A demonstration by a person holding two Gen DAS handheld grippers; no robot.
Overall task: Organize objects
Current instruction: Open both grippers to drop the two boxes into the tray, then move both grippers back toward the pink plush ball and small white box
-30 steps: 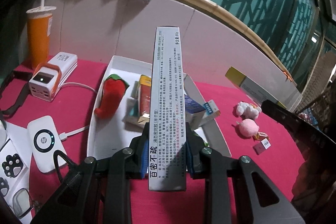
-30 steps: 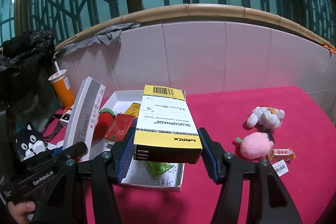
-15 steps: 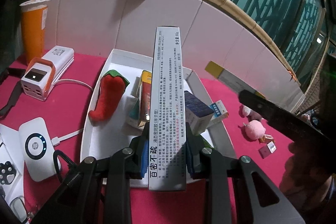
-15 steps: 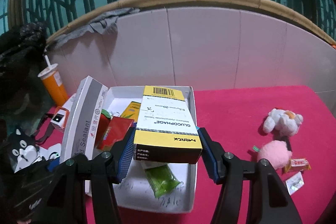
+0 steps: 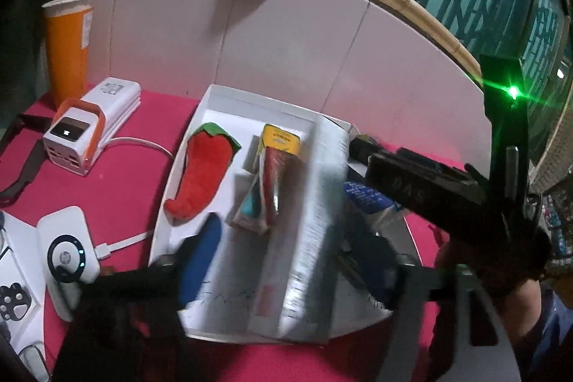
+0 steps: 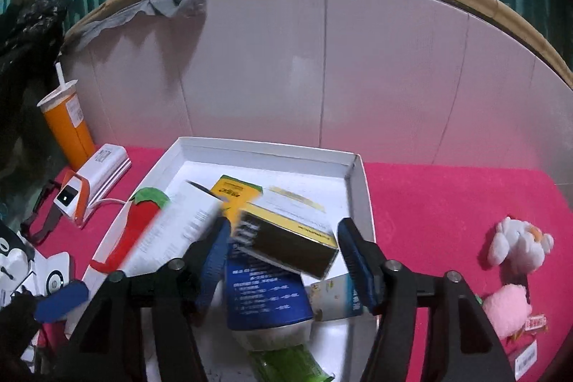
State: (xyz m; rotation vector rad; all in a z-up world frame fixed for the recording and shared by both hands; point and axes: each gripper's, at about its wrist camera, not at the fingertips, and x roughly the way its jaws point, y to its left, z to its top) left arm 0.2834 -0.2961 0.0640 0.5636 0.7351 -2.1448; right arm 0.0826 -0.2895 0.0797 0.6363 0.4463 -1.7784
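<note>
Found the left gripper point(image 5: 286, 256) released, its jaws just opened wide, with the long grey box point(image 5: 308, 238) lying blurred between the pads and touching neither of them. Found this box lengthwise over the white tray point(image 5: 168, 196), to the right of the red chili toy point(image 5: 204, 178). Saw the right gripper point(image 6: 284, 260) released as well, jaws just opened, and the yellow box point(image 6: 286, 242) tilted and blurred between them, resting partly on a blue box point(image 6: 265, 299) at the near side of the tray. Judged some risks from here. Could have let the yellow box slide off the blue box, since it sat crooked on top of a pile. Could have left the long box propped on the things under it and not flat, because the tray was already crowded. Could have knocked one gripper against the other, as both worked very near over the same tray. Noted two plush toys point(image 6: 505, 310) well apart on the pink cloth point(image 6: 447, 203) to the right, not yet put away. Compared with one second ago: then held the long box clenched and upright in the left gripper, and the yellow box clamped flat in the right one, still short of the tray; now had both over the tray and free of the pads.
</note>
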